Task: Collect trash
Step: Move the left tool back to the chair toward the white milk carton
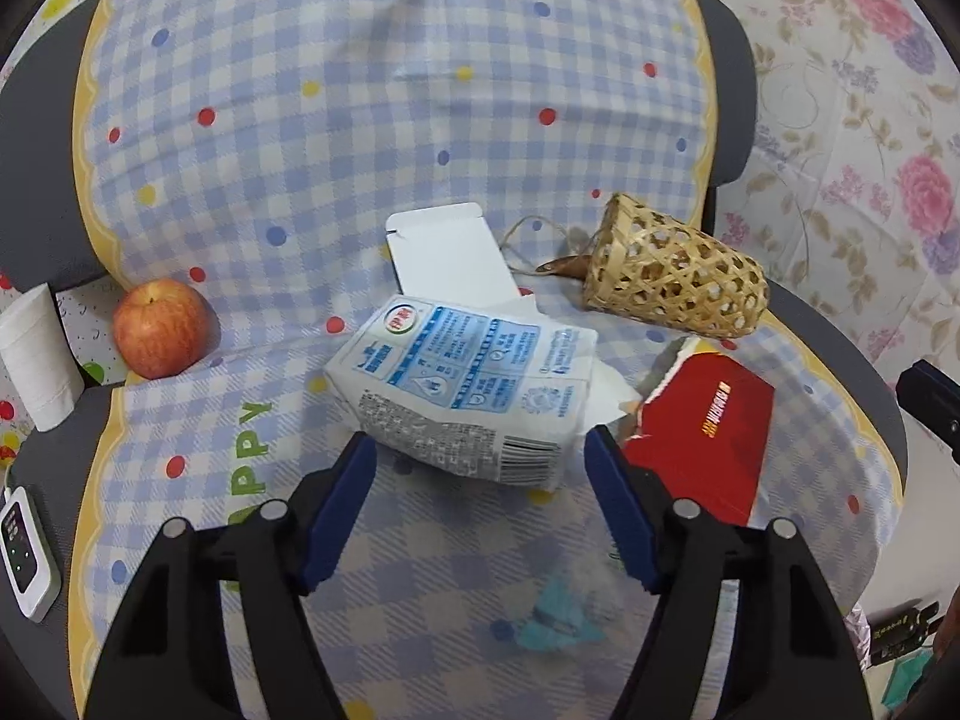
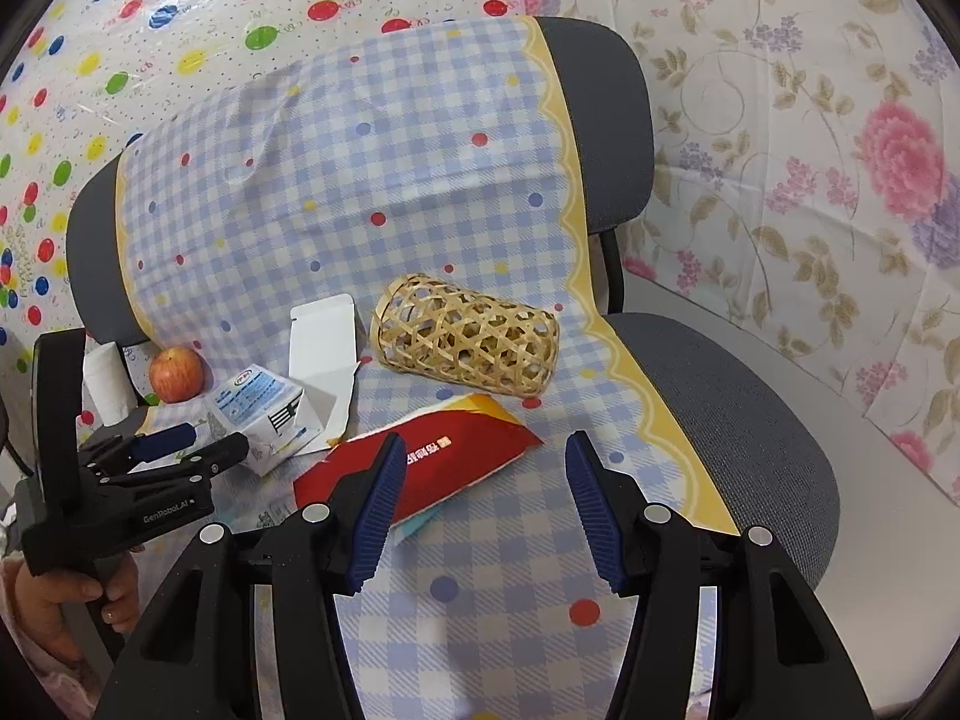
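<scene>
A grey padded office chair (image 2: 708, 372) is draped with a thin, slightly wrinkled cloth (image 1: 360, 138) checked in pale blue and white, dotted with red, blue and yellow spots and edged in wavy yellow. Several pieces of trash lie on the seat. A crumpled white milk carton (image 1: 468, 396) with blue printing and a barcode lies on its side near the seat's middle, its long axis running from upper left to lower right in the left wrist view, the barcode end nearest the camera. Just behind it, a flattened white cardboard box (image 1: 447, 252) stands partly upright with its flap open. To the right lies a flat, glossy red paper packet (image 2: 420, 468) with gold lettering and a torn white edge, its length slanting from lower left to upper right in the right wrist view. A woven bamboo basket (image 2: 465, 339), an open-lattice cylinder, rests on its side behind the packet, mouth facing left. A round red apple (image 1: 161, 327) sits at the seat's left edge beside a white paper roll (image 1: 36, 357). The left gripper (image 1: 480, 450) has its blue ribbed pads apart, just short of the carton. The right gripper (image 2: 483, 462) is also spread, its left pad overlapping the packet, gripping nothing.
</scene>
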`<control>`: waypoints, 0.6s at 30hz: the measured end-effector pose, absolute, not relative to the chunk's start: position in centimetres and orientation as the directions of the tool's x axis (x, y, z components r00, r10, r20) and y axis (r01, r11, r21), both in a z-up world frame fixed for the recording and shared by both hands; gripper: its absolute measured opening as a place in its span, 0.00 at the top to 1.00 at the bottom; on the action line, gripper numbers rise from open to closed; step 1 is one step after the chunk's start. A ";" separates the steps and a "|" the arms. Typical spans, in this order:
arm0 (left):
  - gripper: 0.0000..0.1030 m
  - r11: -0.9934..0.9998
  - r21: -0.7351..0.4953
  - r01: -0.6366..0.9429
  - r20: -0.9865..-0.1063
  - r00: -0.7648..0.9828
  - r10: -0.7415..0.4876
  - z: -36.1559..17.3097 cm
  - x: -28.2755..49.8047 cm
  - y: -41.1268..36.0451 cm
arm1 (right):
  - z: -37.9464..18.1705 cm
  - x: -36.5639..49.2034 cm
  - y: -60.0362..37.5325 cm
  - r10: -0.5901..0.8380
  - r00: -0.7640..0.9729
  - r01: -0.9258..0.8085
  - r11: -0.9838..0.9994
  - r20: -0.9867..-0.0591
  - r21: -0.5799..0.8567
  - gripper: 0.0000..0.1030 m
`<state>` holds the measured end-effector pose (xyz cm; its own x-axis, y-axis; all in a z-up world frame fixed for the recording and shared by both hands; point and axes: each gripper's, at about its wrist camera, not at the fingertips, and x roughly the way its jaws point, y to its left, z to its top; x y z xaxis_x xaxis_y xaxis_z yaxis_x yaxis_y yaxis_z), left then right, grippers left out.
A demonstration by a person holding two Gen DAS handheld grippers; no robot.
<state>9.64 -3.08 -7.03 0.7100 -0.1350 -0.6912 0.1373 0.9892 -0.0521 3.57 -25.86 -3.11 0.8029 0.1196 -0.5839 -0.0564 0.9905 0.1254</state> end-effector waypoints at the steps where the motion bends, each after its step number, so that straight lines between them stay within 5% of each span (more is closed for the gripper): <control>1: 0.33 0.990 -0.055 0.129 -0.690 0.712 -0.131 -7.1 9.6 -2.6 | -3.1 3.7 -25.9 0.118 0.806 -0.055 0.991 -0.581 0.124 0.45; 14: 0.37 0.997 -0.016 -0.074 -0.697 0.716 0.042 -8.3 10.2 5.5 | -3.2 5.5 -23.3 0.156 0.796 -0.107 0.987 -0.585 0.119 0.45; 18: 0.18 0.998 -0.055 -0.025 -0.672 0.740 -0.019 -7.2 9.9 4.3 | -3.0 6.5 -22.9 0.159 0.798 -0.107 0.987 -0.582 0.123 0.45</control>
<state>9.88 4.33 -7.20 0.7400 -0.0188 -0.6723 -0.0247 0.9982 -0.0551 6.49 -22.90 -2.98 0.7976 0.1589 -0.5818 -0.1068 0.9866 0.1231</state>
